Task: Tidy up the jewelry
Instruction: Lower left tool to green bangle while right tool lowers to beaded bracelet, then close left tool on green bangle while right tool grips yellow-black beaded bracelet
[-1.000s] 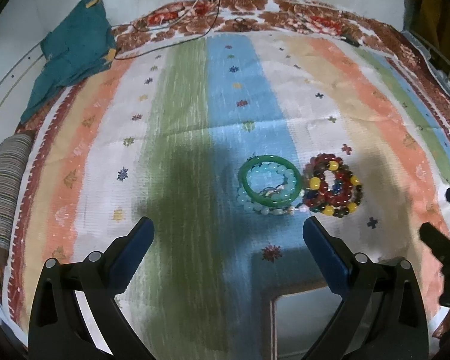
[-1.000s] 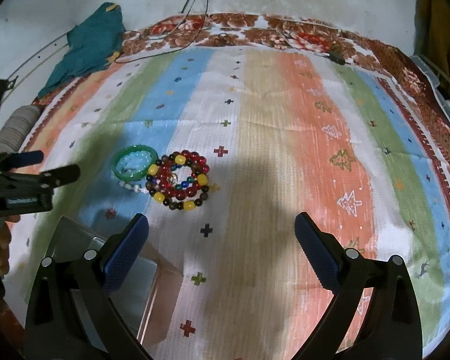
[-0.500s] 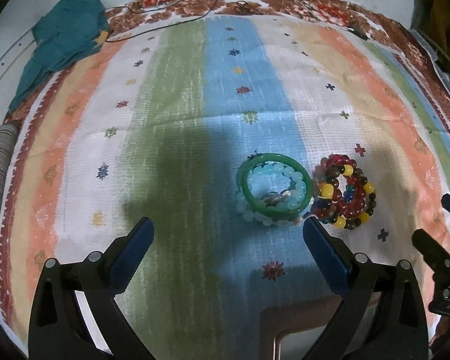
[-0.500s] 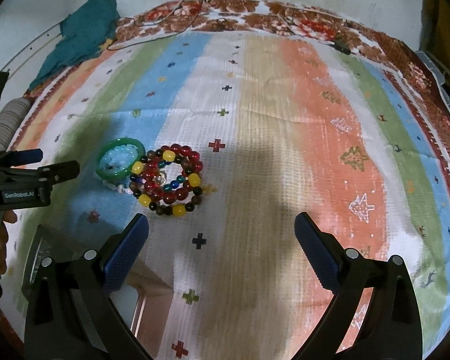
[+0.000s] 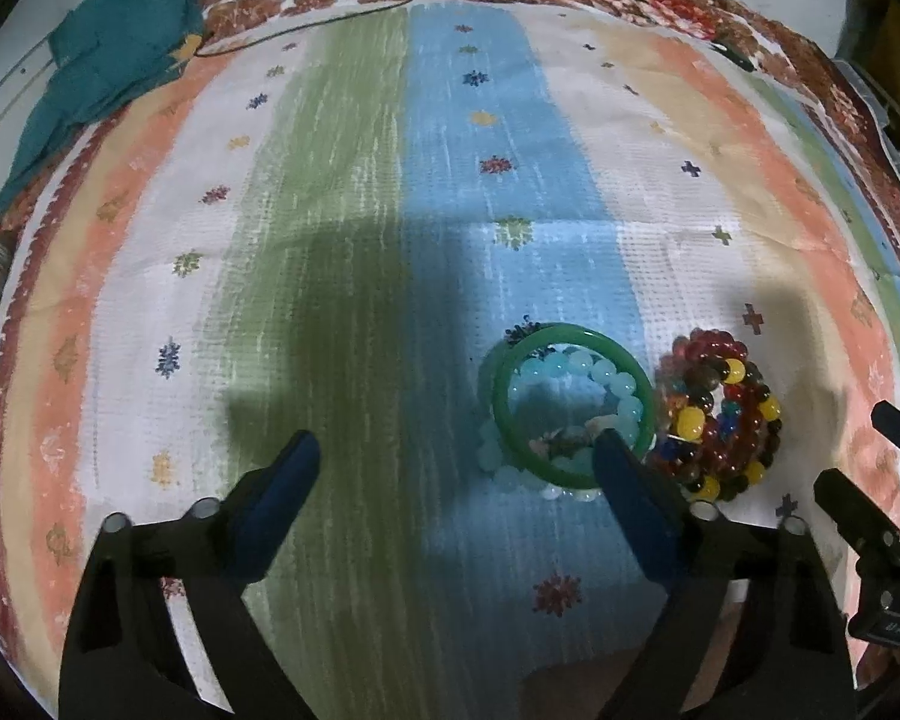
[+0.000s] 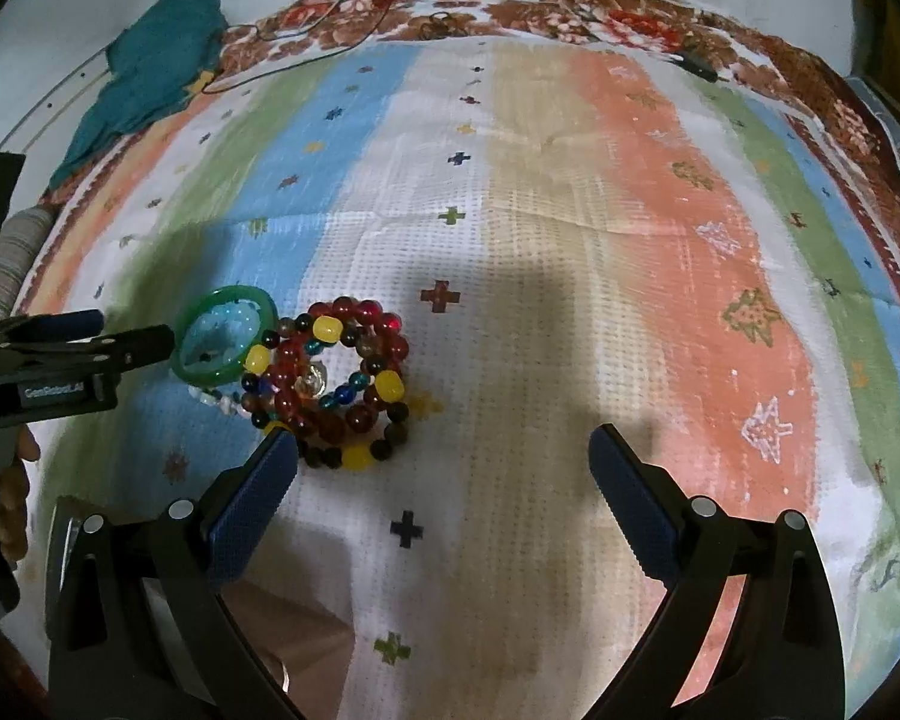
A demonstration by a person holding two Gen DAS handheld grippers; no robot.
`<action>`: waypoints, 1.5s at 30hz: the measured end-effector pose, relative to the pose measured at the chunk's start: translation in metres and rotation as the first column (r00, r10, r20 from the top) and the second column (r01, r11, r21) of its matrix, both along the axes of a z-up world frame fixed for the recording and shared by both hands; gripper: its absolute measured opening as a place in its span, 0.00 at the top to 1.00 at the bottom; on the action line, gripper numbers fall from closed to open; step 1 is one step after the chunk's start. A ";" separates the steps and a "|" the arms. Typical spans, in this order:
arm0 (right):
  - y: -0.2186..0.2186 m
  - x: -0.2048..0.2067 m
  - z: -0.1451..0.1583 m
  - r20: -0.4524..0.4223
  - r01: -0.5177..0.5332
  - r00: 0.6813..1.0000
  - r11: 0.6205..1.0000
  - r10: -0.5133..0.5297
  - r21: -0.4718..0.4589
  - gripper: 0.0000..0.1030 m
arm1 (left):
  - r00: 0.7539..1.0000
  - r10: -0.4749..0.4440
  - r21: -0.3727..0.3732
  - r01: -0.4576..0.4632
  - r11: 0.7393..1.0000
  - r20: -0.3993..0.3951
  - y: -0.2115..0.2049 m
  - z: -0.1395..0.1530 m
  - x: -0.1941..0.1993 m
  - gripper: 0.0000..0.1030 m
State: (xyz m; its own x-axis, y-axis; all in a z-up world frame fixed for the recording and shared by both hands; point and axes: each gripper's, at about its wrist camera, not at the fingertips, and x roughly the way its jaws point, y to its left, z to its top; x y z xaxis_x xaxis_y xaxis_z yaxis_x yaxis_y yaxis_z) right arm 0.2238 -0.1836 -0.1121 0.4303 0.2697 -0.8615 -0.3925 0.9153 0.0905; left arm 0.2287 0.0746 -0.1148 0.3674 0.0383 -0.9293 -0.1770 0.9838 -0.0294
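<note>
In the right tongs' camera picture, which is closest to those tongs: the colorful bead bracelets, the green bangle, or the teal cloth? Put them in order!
From the right tongs:
1. Colorful bead bracelets: right by the left fingertip.
2. Green bangle: just beyond the beads, further left.
3. Teal cloth: way off at the far left corner of the striped mat.

Your way is blocked by the bracelet heap (image 6: 324,384) toward the striped cloth's (image 6: 570,240) left edge; its middle and right edge give room.
</note>
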 end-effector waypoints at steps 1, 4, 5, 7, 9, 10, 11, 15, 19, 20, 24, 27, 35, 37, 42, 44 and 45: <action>0.001 0.001 -0.001 -0.005 -0.003 1.000 1.000 0.003 0.003 0.05 | 1.000 0.002 -0.005 -0.002 1.000 -0.002 0.000 -0.001 0.001 0.15; 0.004 0.005 -0.002 -0.011 -0.009 1.000 1.000 0.009 0.014 0.05 | 1.000 -0.002 -0.010 0.002 1.000 -0.008 0.001 -0.004 0.005 0.20; 0.005 0.006 -0.002 -0.008 -0.009 1.000 1.000 0.009 0.010 0.05 | 1.000 -0.003 -0.014 0.003 1.000 -0.009 0.001 -0.004 0.007 0.21; 0.007 0.009 -0.003 -0.012 -0.009 1.000 1.000 0.009 0.005 0.10 | 1.000 -0.005 -0.023 0.004 1.000 -0.009 0.001 -0.006 0.011 0.23; 0.008 0.013 -0.006 -0.026 -0.005 1.000 1.000 0.005 0.003 0.19 | 1.000 -0.009 -0.029 0.009 1.000 -0.010 -0.001 -0.008 0.012 0.26; 0.008 0.014 -0.007 -0.031 -0.003 1.000 1.000 0.003 0.003 0.20 | 1.000 -0.015 -0.032 0.015 0.999 -0.012 -0.002 -0.009 0.013 0.30; 0.009 0.016 -0.010 -0.038 -0.004 0.999 1.000 0.005 0.001 0.23 | 1.000 -0.021 -0.036 0.021 0.999 -0.015 -0.003 -0.010 0.014 0.34; 0.013 0.019 -0.018 -0.062 -0.012 0.998 1.000 0.012 -0.009 0.43 | 0.999 -0.033 -0.054 0.032 0.998 -0.022 -0.007 -0.014 0.018 0.44; 0.015 0.021 -0.024 -0.074 -0.020 0.997 1.000 0.019 -0.012 0.57 | 0.999 -0.033 -0.067 0.031 0.997 -0.033 -0.007 -0.018 0.021 0.65; 0.017 0.022 -0.026 -0.079 -0.024 0.997 1.000 0.023 -0.014 0.61 | 0.999 -0.034 -0.068 0.031 0.997 -0.038 -0.007 -0.019 0.022 0.70; 0.020 0.024 -0.031 -0.091 -0.034 0.995 0.999 0.034 -0.004 0.65 | 0.998 -0.041 -0.062 0.039 0.997 -0.047 -0.008 -0.025 0.024 0.74; 0.021 0.027 -0.031 -0.102 -0.041 0.994 0.999 0.042 0.017 0.78 | 0.998 -0.040 -0.058 0.037 0.998 -0.050 -0.008 -0.027 0.025 0.86; 0.025 0.024 -0.030 -0.086 -0.063 0.994 0.998 0.064 0.011 0.88 | 0.998 -0.046 -0.029 0.045 0.999 -0.044 -0.009 -0.025 0.025 0.89; 0.025 0.023 -0.028 -0.082 -0.064 0.995 0.998 0.064 0.008 0.89 | 0.998 -0.045 -0.026 0.044 0.999 -0.038 -0.008 -0.021 0.024 0.91; 0.028 0.017 -0.021 -0.061 -0.075 0.995 0.997 0.074 -0.012 0.90 | 0.999 -0.044 -0.027 0.043 0.999 -0.025 -0.006 -0.014 0.020 0.93; 0.029 0.016 -0.020 -0.056 -0.076 0.996 0.997 0.075 -0.017 0.90 | 0.999 -0.044 -0.021 0.044 0.999 -0.022 -0.006 -0.012 0.019 0.93; 0.028 0.015 -0.018 -0.053 -0.076 0.996 0.997 0.075 -0.015 0.90 | 0.999 -0.044 -0.019 0.043 0.999 -0.021 -0.006 -0.011 0.018 0.93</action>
